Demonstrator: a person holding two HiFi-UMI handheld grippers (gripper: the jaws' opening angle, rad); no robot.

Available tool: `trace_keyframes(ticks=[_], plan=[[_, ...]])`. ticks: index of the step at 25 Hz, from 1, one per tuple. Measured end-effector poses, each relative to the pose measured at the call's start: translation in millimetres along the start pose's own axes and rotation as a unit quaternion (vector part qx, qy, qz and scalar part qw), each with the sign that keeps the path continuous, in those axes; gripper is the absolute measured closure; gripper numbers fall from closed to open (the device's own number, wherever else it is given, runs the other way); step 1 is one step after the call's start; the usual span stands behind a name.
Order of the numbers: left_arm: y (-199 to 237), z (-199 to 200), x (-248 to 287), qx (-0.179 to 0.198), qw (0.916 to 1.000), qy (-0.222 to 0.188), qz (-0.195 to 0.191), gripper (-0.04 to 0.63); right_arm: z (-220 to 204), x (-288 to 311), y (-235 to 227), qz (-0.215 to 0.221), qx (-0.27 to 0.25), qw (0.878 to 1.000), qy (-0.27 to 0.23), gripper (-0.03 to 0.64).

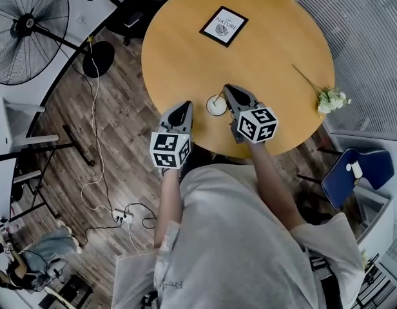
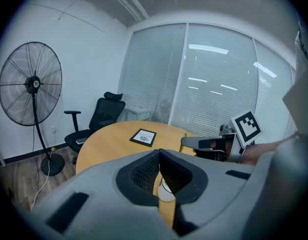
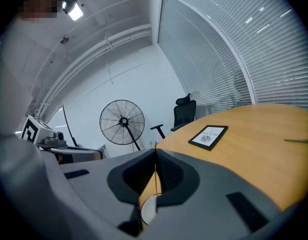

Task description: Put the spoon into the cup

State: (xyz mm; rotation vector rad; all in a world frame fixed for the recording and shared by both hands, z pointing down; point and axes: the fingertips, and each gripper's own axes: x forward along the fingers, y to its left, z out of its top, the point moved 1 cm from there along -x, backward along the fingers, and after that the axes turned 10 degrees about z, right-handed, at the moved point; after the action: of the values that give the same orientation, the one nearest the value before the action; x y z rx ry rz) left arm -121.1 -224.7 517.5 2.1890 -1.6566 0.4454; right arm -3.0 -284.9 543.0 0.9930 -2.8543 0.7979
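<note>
Your right gripper [image 1: 229,89] pinches the thin gold metal spoon [image 3: 155,169], its lower end at the round white cup's [image 1: 216,107] mouth. Just left of it, your left gripper's [image 1: 185,106] jaws are pressed together, empty.

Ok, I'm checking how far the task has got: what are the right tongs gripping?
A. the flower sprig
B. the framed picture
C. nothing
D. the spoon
D: the right tongs are shut on the spoon, its thin handle pinched between them, with the white cup right below.
</note>
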Motion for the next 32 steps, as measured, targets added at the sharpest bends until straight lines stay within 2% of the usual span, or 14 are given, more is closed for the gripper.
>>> trace_keyframes(ticks=[19,32], plan=[[-7.1,-22.2,8.2,0.007,0.999,0.037,-0.023,0.586,-53.5,15.3,-10.0,0.014,0.039,0.997,0.064,0.614],[-6.1,-24.3,4.0,0.003,0.9991,0.038,-0.02,0.586,-57.4,14.1,-19.4,-0.001,0.045,0.997,0.063,0.614]])
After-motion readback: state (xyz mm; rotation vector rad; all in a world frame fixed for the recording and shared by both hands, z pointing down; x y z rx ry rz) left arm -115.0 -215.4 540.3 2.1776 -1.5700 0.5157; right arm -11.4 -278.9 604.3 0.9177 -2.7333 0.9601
